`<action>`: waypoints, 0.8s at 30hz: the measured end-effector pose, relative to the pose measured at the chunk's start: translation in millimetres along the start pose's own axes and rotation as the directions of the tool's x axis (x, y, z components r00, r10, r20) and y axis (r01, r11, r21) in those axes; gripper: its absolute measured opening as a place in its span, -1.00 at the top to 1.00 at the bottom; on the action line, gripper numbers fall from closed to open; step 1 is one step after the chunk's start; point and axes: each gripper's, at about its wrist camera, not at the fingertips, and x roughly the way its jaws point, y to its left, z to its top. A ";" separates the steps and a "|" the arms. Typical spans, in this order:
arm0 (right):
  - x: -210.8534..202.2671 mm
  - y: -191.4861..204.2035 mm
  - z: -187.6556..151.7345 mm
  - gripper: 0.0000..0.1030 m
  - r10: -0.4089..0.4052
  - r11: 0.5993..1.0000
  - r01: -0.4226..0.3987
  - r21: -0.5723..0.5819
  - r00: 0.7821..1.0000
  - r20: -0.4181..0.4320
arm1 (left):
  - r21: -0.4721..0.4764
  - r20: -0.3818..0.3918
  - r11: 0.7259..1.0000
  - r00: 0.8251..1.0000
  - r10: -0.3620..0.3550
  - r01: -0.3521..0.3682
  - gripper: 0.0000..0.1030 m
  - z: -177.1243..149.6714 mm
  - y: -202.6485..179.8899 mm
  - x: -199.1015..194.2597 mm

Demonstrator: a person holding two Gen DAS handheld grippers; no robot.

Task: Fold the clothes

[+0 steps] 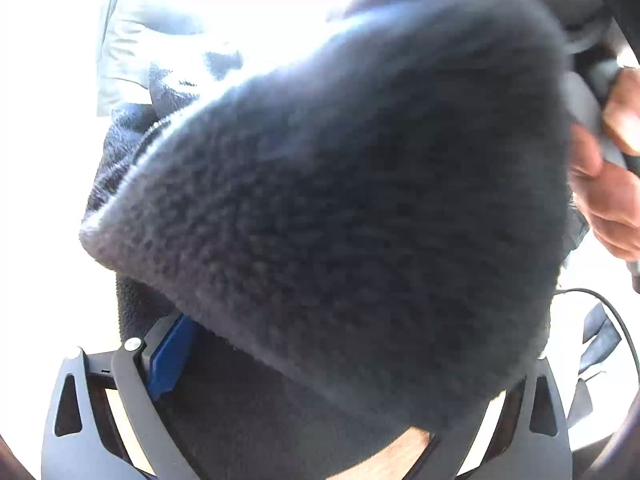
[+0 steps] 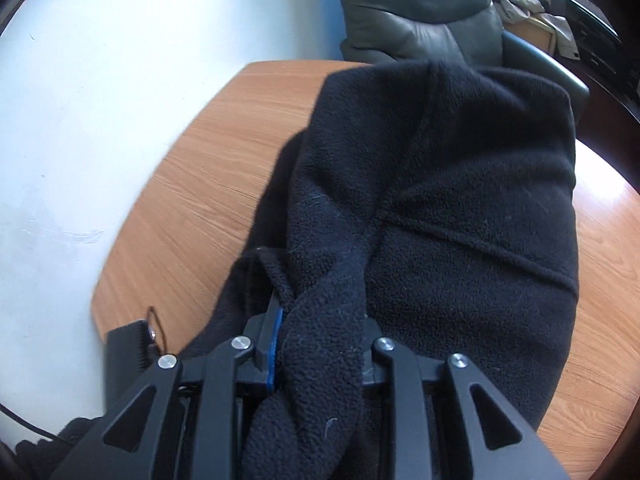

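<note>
Bare wooden table (image 2: 208, 184) lies open left of my black fleece (image 2: 460, 200); the fleece bulk blocks the right, a grey leather chair (image 2: 416, 12) the far edge.

We record: one wooden worktop (image 2: 224, 184), rounded corner, orange-brown grain; pale floor (image 2: 80, 120) beside it; one grey-green leather armchair (image 2: 416, 12) beyond; crumpled beige cloth (image 2: 520, 4) at far right; strong daylight glare on the worktop's right.

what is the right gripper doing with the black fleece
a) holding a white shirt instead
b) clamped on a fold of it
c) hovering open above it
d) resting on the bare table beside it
b: in the right wrist view the right gripper has a bunched fold of the black fleece pinched between its fingers, over the wooden table.
</note>
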 end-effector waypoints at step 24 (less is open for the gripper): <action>-179.1 -76.5 -50.9 -0.99 0.054 0.998 -0.044 -0.037 0.940 0.337 | -0.117 0.094 0.992 0.995 -0.032 0.043 -1.00 106.9 -87.8 -57.8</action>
